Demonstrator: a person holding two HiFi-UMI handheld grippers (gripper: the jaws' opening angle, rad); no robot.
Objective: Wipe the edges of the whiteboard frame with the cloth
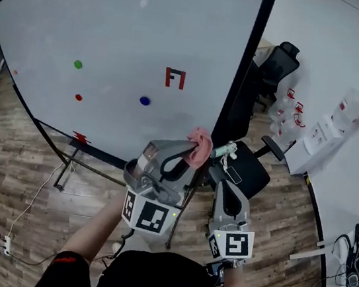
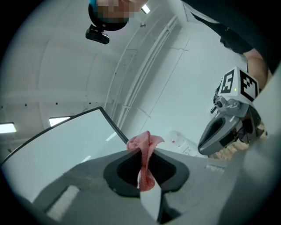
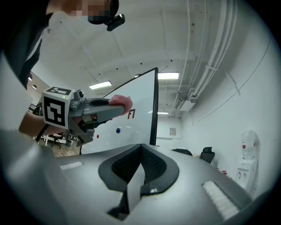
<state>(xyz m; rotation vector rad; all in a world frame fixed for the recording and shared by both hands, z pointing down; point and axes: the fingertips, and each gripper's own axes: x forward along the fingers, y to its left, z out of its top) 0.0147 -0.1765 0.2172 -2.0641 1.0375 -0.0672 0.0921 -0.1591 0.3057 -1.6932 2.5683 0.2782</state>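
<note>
Clamping the pink cloth (image 1: 199, 142) between its jaws, the left gripper (image 1: 193, 152) holds it bunched at the lower part of the black frame (image 1: 245, 62) on the whiteboard's (image 1: 128, 38) right edge; whether they touch is unclear. The right gripper (image 1: 227, 152) is just beside, its jaws pressed together on nothing.
</note>
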